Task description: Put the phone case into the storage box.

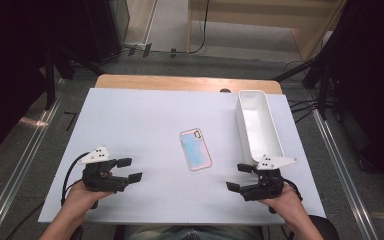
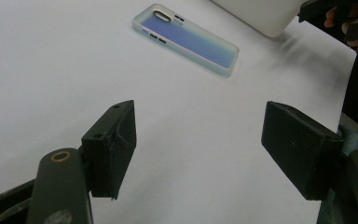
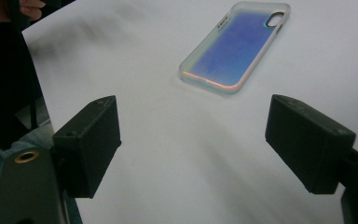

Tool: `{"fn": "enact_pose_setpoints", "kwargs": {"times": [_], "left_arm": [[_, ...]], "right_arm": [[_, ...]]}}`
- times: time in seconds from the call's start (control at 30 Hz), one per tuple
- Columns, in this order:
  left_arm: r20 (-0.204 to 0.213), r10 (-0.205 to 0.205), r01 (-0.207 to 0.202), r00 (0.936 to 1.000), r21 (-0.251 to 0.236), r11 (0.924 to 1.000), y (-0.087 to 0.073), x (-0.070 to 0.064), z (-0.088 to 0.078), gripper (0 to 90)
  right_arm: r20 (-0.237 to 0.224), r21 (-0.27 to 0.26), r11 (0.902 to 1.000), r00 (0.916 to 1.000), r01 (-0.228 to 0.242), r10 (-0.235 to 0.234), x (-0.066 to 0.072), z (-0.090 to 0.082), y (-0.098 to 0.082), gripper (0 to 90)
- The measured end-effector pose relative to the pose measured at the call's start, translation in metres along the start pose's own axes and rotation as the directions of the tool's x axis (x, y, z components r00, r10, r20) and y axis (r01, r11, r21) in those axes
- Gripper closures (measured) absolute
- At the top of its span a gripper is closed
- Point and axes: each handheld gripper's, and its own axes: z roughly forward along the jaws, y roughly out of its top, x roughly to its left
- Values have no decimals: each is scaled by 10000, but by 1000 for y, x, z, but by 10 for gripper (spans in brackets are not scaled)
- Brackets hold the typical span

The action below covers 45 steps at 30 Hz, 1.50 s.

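A translucent phone case (image 1: 195, 149) with a blue-pink sheen lies flat at the middle of the white table (image 1: 130, 115), camera cutout toward the far side. My left gripper (image 1: 132, 169) rests near the front left, jaws wide apart and pointing toward the case. My right gripper (image 1: 235, 176) sits at the front right, also pointing inward. In the left gripper view the case (image 2: 186, 39) lies well beyond the open gripper (image 2: 198, 149). In the right gripper view the case (image 3: 237, 44) lies ahead of the open gripper (image 3: 193, 144). Nothing is between either pair of jaws.
A long white bin (image 1: 242, 130) stands along the right side of the table, just behind my right gripper; its corner (image 2: 261, 16) shows in the left gripper view. Black stands and cables flank the table on the floor.
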Motion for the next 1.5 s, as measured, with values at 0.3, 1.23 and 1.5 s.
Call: {"fn": "enact_pose_setpoints", "kwargs": {"times": [0.3,1.23,1.5], "left_arm": [[99,-4,4,10000,8,10000,0,0,-1,262],[183,-120,121,9998,-63,9999,1,0,-1,262],[274,-180,182,9995,-42,9998,1,-1,-1,262]], "right_arm": [[-29,-29,10000,10000,-88,88,0,0,0,166],[57,79,9996,9996,-270,270,0,0,1,166],[117,-98,9998,9998,-185,186,1,-1,4,165]]}}
